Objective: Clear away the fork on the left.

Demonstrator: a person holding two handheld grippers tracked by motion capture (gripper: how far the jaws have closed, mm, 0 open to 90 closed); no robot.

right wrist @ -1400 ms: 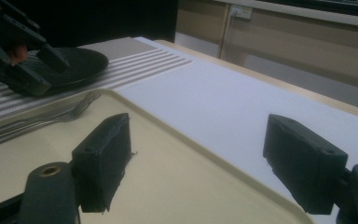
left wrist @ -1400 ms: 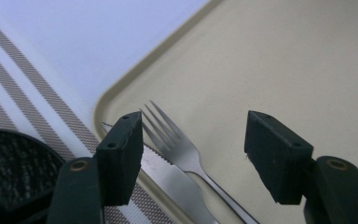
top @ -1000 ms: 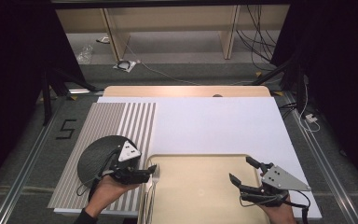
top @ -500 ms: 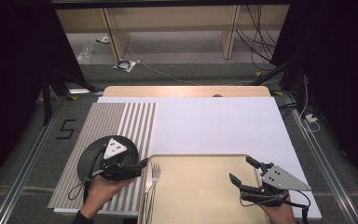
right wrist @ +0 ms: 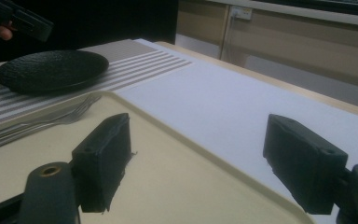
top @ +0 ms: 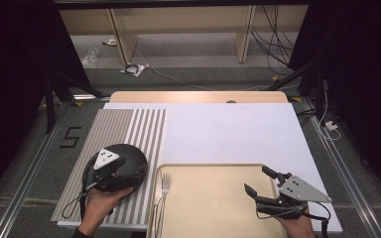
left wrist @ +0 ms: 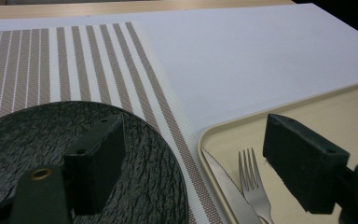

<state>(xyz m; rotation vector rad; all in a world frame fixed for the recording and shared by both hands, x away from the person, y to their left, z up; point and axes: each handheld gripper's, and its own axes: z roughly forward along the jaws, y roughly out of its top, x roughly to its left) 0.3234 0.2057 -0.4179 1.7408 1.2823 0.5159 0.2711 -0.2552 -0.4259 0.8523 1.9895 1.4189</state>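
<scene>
Left tongs [top: 116, 171]: over the black plate [top: 121, 161] in the high view, jaws wide and just been opening; nothing between them; in the left gripper view one jaw stands above the plate, the other above the tray's near-left corner
Right tongs [top: 260, 184]: above the right part of the beige tray [top: 213, 198], jaws spread wide, nothing gripped
Black plate: flat on the striped placemat [top: 129, 124], just left of the tray; rough, rippled surface
Fork [left wrist: 251, 179]: lying in the tray along its left edge, tines pointing away from the person; a knife [left wrist: 226, 186] lies beside it, closer to the rim
Tray: on the white sheet [top: 228, 129] covering the tabletop, at the near edge; its left rim just beside the placemat
</scene>
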